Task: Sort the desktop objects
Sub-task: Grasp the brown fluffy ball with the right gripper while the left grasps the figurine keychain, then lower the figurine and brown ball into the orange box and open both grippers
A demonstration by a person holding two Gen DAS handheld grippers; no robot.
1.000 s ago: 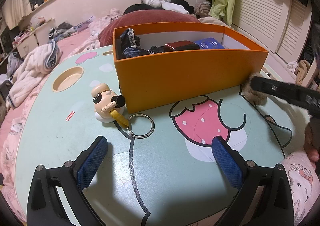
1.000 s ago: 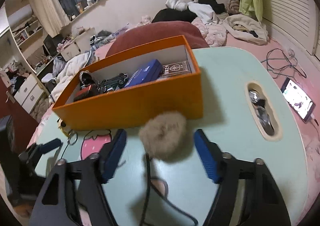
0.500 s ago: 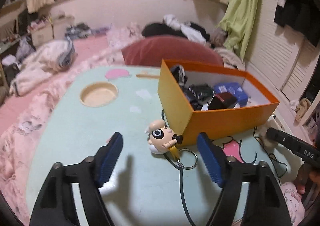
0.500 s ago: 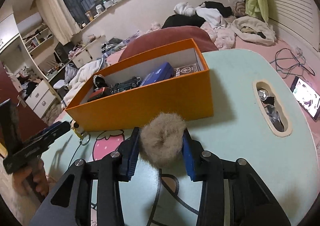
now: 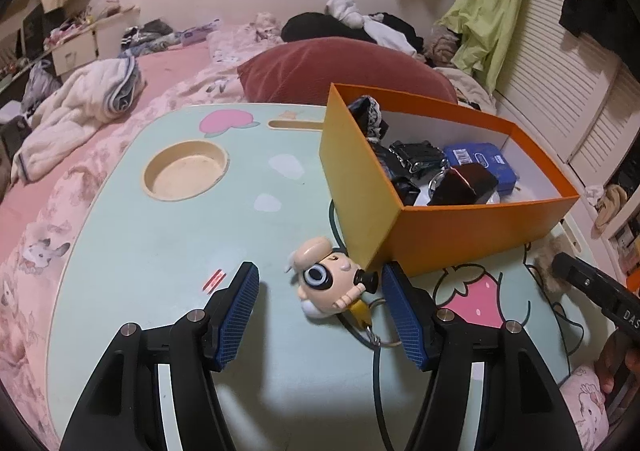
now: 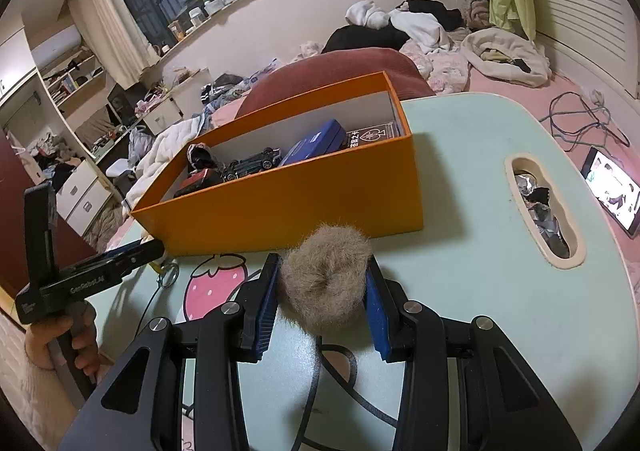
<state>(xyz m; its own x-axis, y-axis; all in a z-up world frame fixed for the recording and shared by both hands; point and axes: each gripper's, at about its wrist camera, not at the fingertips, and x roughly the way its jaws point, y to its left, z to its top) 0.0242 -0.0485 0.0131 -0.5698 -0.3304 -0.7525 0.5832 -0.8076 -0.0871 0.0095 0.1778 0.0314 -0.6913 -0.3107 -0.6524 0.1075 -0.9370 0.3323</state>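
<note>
Orange box (image 5: 472,227) part-filled; fur ball (image 6: 326,283) clamped in right tongs (image 6: 320,301); doll keyring (image 5: 330,287) on bench (image 5: 132,251) — between closing left tongs (image 5: 320,315), not yet gripped.

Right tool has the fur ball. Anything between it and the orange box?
Nothing visible. The fur ball sits clamped in the right tool, just in front of the orange box. Only the box's near wall lies between, so it has to go up and over.

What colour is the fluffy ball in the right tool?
Greyish beige fluffy ball, clearest in the right wrist view.
</note>
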